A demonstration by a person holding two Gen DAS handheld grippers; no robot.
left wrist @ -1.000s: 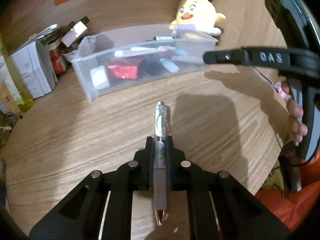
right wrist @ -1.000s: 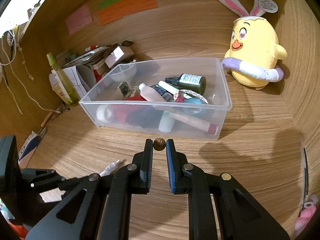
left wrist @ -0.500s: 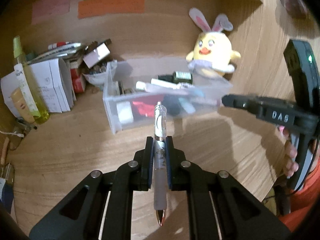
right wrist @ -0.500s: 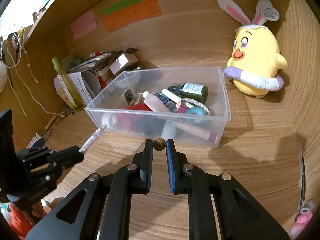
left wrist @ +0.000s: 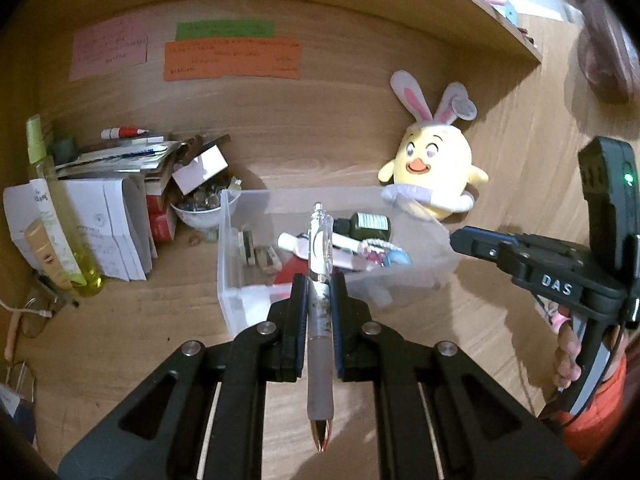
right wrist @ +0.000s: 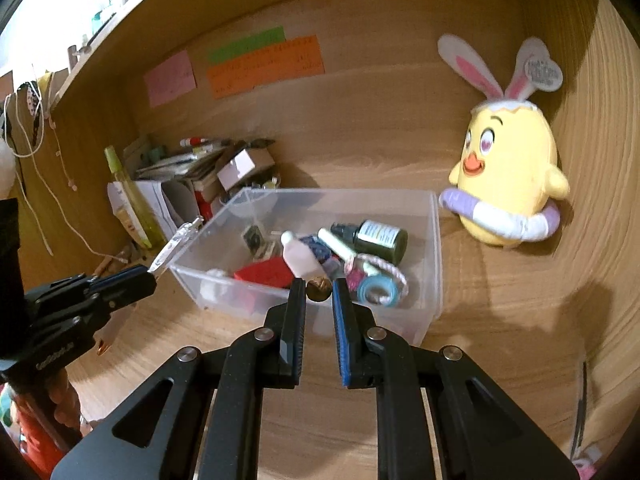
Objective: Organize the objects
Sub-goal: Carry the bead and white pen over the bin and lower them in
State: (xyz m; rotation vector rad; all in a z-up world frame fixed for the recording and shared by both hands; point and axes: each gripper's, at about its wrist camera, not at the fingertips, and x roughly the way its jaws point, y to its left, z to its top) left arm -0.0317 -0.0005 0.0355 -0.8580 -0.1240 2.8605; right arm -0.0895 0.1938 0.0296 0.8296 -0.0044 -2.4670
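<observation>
Clear bin [right wrist: 434,240] sits mid-desk w/ bottles, tape roll, tubes already inside; plush chick [right wrist: 508,184] just beyond its far right corner, paper/bottle clutter to its left.

Left gripper [left wrist: 318,280] is clamped on a pen [left wrist: 320,300]. Right gripper [right wrist: 319,288] pinches a small brown round thing [right wrist: 319,290] at the fingertips, can't tell what exactly. Both are held above the desk, in front of the bin's near wall, not over the opening yet.

Step in hand, as I read it: carry both to the bin & drop. To do it well: get tips past the near rim first, lower inside, then open. Pen is long, so lay it along the bin's long side, not across a corner, else it may prop on the rim. Round thing may roll/bounce, so release low, in a gap btw items.

Pen's long axis runs along the left fingers: clear cap end points fwd toward the bin, copper writing tip points back toward the camera. Pen sticks out both ends of the pads.
</observation>
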